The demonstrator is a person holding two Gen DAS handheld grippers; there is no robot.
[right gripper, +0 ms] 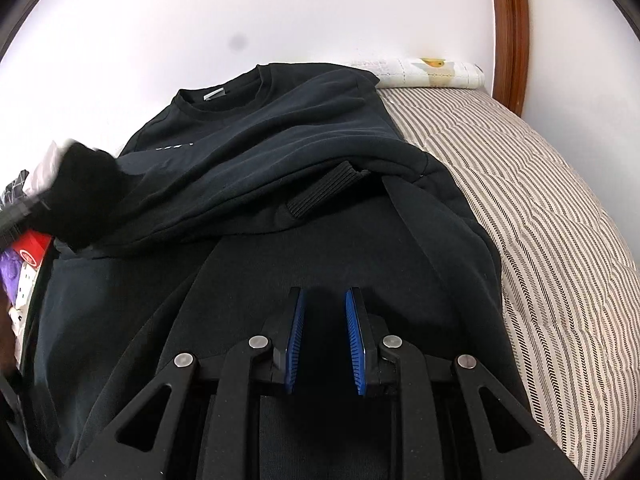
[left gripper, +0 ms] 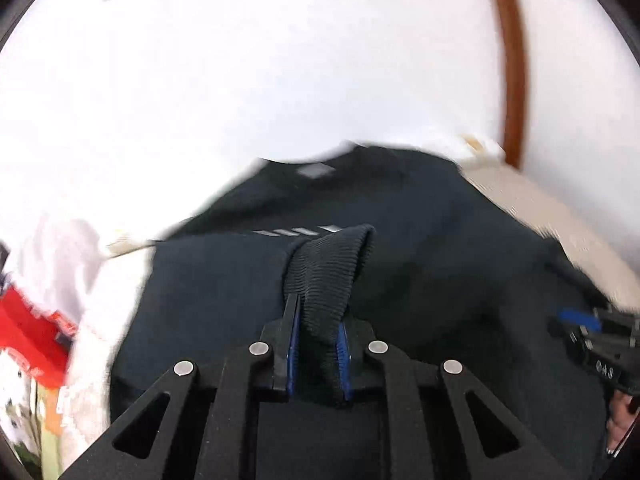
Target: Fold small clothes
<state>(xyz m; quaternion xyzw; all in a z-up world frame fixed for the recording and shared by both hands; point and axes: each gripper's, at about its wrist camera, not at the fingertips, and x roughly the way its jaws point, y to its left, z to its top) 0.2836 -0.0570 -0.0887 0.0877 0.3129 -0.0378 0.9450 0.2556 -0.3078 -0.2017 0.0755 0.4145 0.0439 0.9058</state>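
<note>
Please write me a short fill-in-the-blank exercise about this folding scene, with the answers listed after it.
1. The left claw is shut on a ribbed ____ of the black sweatshirt.
2. The sweatshirt lies on a ____ mattress.
3. The pads of the right claw are ____ in colour.
4. The wooden frame against the wall is ____ in colour.

Missing words: cuff; striped; blue; brown
</note>
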